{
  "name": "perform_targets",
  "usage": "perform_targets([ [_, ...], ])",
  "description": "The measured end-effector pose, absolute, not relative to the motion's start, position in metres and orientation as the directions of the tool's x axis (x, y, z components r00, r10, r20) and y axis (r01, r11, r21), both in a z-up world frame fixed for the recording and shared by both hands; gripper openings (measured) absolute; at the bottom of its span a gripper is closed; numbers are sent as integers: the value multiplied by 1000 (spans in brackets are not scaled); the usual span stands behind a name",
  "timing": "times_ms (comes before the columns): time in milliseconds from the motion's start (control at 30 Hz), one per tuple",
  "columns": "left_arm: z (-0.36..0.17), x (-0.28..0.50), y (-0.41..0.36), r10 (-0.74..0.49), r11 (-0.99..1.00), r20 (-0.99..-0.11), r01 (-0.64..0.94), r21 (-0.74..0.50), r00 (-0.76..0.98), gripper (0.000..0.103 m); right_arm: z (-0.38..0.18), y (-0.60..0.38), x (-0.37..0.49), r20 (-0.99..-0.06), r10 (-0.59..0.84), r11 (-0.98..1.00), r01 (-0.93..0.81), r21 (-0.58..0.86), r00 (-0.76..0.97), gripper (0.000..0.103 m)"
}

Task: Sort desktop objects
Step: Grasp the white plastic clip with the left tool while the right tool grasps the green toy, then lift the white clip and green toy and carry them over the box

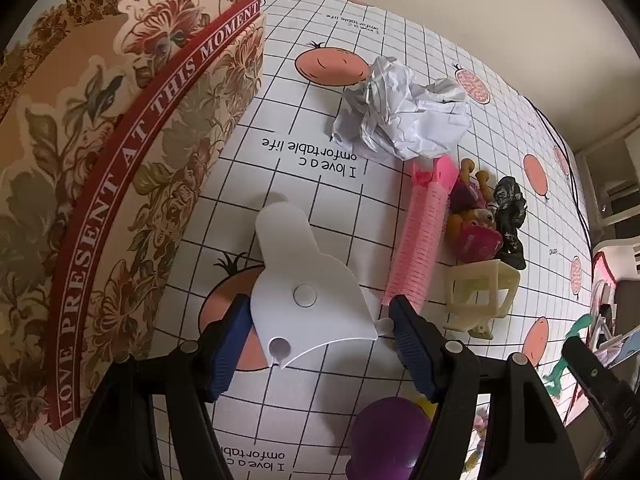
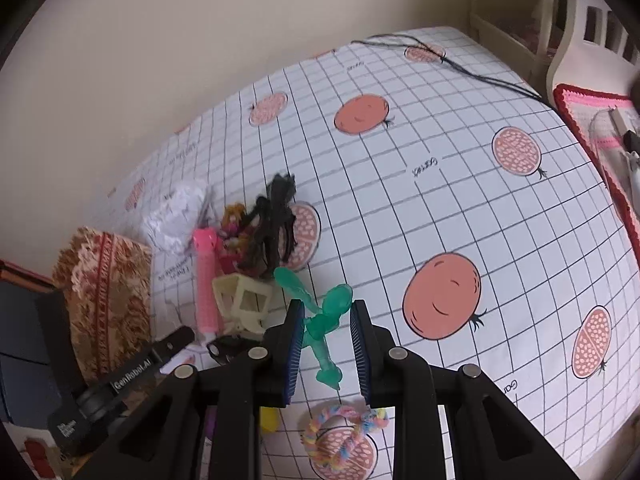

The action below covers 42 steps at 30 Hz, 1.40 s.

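Note:
In the left wrist view my left gripper (image 1: 320,312) holds a flat white plastic piece (image 1: 308,280) between its blue pads, a little above the checked tablecloth (image 1: 280,160). The right wrist view shows my right gripper (image 2: 328,312) shut on a translucent green toy figure (image 2: 320,328), lifted off the cloth; that figure (image 1: 568,344) also shows at the left view's right edge. A pile lies on the cloth: crumpled paper (image 1: 404,112), a pink hair roller (image 1: 420,236), a small doll (image 1: 476,220), a black figure (image 1: 510,220) and a cream plastic frame (image 1: 480,288).
A tall floral box (image 1: 100,160) stands at the left, close to my left gripper. A purple object (image 1: 388,436) lies beneath the left fingers. A rainbow rope ring (image 2: 344,436) and a yellow item (image 2: 269,418) lie under the right gripper. A black cord (image 2: 460,64) runs across the far corner.

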<state>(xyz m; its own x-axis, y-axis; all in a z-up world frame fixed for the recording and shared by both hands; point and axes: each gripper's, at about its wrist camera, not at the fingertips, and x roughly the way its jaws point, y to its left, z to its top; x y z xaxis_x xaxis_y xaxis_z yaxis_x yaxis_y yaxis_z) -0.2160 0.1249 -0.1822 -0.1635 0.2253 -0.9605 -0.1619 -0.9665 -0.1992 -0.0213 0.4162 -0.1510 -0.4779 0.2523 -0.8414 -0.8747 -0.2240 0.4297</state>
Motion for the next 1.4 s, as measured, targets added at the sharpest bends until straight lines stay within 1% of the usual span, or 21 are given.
perform_targets([
  [67,-179,-214,121,234,-965,-957,-161,-207,-171,71,-144,413,-17,-825,272,-220,-867,448,-495,25],
  [100,-182,-195,119,238,-964,-955,-160,-210,-178,71,-143,416,-14,-820,279,-220,-864,452,-500,25],
  [433,-155,-190,109,296,-950,-927,-172,-260,-230,71,-131,416,-16,-775,326,-217,-841,495,-541,25],
  [667,-139,-191,106,345,-935,-901,-174,-308,-262,69,-128,417,-15,-762,340,-210,-834,511,-552,25],
  [967,-120,-193,109,376,-925,-874,-173,-338,-307,69,-123,416,-14,-742,356,-208,-822,530,-568,26],
  [1300,-84,-188,97,427,-904,-815,-182,-386,-390,69,-91,406,-10,-647,441,-260,-779,571,-621,26],
  [1400,-72,-186,90,442,-897,-795,-185,-402,-415,69,-87,404,-13,-636,447,-270,-773,574,-629,26],
])
